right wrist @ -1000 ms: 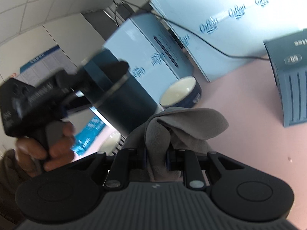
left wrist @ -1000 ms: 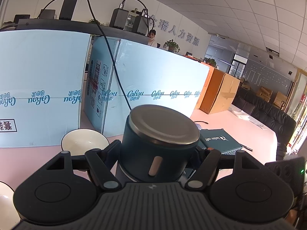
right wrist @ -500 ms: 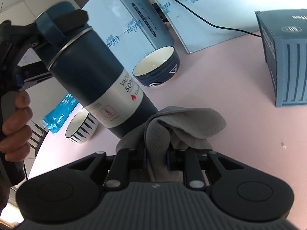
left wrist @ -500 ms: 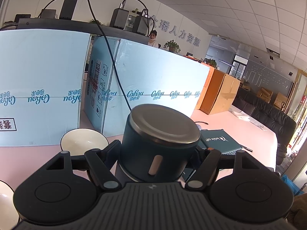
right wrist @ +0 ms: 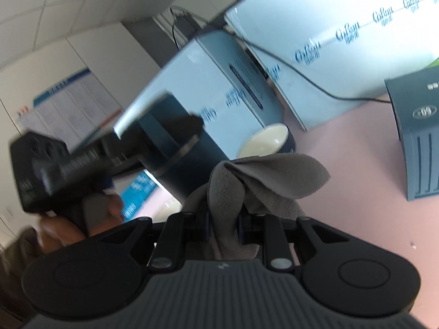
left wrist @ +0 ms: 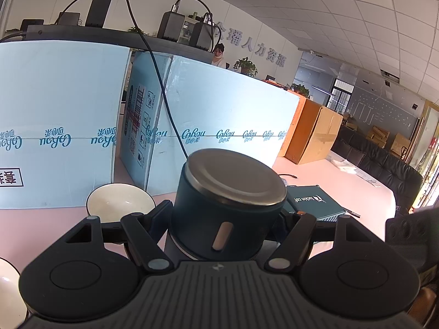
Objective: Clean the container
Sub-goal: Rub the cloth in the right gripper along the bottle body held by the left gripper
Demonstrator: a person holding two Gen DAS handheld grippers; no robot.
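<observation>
Dark teal metal flask (left wrist: 227,205) with a brushed steel cap fills the middle of the left wrist view, clamped at its upper body between the two black fingers of the left hand-held gripper (left wrist: 223,219). Its jaws stand fairly narrow, pressed against both sides of the flask. The flask is held off the pale pink counter (left wrist: 41,227) and leans away from the camera, cap end foremost.

Just left of the flask, on the counter, sits a cream-lined ceramic bowl (left wrist: 118,203). Behind the flask stand tall pale blue cardboard cartons (left wrist: 225,115) with blue printed lettering, and a black cable (left wrist: 164,96) hangs down in front of them. To the right of the flask lies a flat dark green box (left wrist: 315,200) with white lettering.

In the blurred right wrist view, the right hand-held gripper (right wrist: 223,227) has its jaws nearly closed on a bunched grey microfibre cloth (right wrist: 263,175), which stands up out of the fingers in loose folds. The cloth sits just beside the lower body of the flask (right wrist: 192,161); whether they touch cannot be told. Left of the flask, a person's hand (right wrist: 71,222) grips the handle of the left hand-held gripper (right wrist: 162,137). Beyond the cloth, a dark blue bowl with a cream inside (right wrist: 266,139) rests on the counter (right wrist: 356,170).
</observation>
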